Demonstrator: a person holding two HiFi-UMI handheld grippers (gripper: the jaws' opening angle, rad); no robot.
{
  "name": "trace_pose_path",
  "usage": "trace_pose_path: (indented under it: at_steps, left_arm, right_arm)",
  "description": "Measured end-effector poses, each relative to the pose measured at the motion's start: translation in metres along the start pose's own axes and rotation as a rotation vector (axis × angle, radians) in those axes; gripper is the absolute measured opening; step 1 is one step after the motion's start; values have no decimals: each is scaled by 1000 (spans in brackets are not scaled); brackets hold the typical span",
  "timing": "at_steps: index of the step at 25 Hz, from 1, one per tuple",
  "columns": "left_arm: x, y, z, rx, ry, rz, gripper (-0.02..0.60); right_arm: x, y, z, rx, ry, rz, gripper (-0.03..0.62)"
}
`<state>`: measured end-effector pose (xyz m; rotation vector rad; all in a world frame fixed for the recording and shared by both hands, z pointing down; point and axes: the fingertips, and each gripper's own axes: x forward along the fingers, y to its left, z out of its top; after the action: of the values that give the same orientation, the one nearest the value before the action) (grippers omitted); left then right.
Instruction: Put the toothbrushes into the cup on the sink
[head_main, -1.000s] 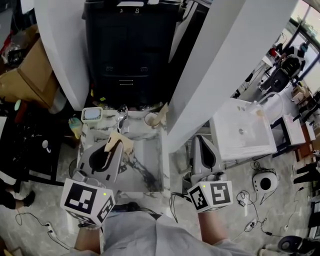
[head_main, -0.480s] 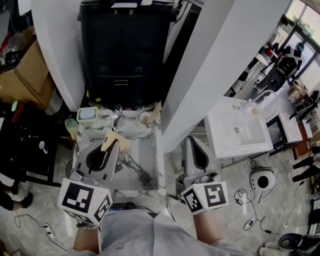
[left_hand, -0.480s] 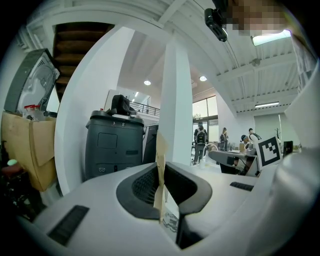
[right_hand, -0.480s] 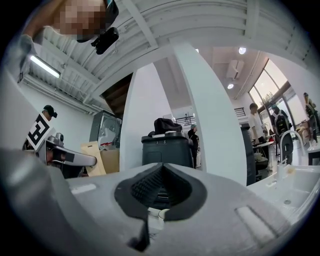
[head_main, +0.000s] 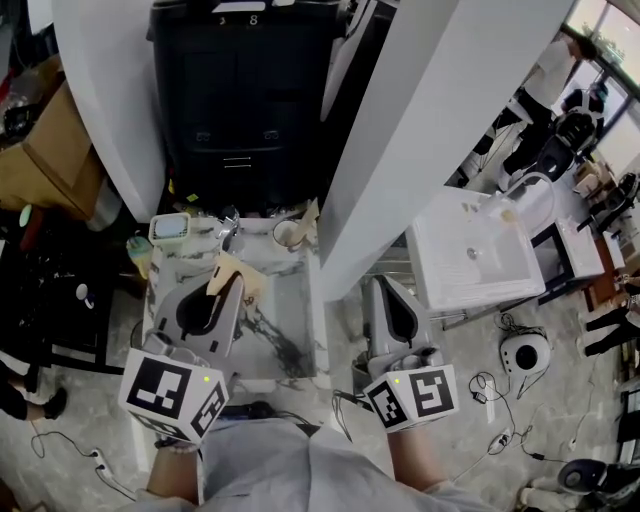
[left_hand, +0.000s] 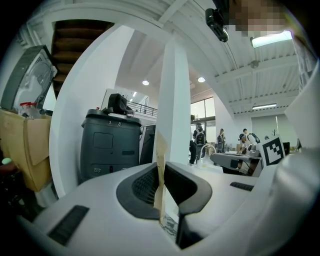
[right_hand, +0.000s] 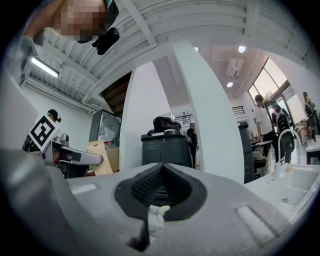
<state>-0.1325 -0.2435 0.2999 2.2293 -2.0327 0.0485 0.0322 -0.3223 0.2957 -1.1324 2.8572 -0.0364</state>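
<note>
Person in white top newly at upper right, perhaps from a camera shift

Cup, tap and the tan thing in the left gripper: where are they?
cup (head_main: 287, 233), head view, its rim.
tap (head_main: 227, 230), head view, its top.
tan card (head_main: 236, 270), head view, its flat face.

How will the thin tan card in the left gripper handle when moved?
The tan card shows only a thin edge between the pads of the left gripper, so it is probably light and may flex. It sticks out well past the tips, so it could pivot or slip if bumped.
</note>
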Motion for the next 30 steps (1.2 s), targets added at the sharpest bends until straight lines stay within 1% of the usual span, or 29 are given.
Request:
trace_pose_path:
  at_steps: [9, 16, 20, 25, 30]
  left_arm:
    - [31, 0, 8, 25, -24, -42, 34]
    - [60, 6, 6, 37, -36, -63, 34]
    - [81, 16, -2, 27, -36, -59, 34]
    - [106, 28, -16, -4, -35, -72, 34]
    - [127, 37, -31, -15, -25, -76, 34]
  right_arm:
    - [-9, -13, -3, 0, 22, -47, -2]
    - [-19, -22, -7, 2, 42, -94, -2]
    - [-21, -28, -11, 2, 57, -118, -2]
    - [-24, -29, -16, -13, 72, -141, -2]
    - [-28, -31, -22, -12, 91, -162, -2]
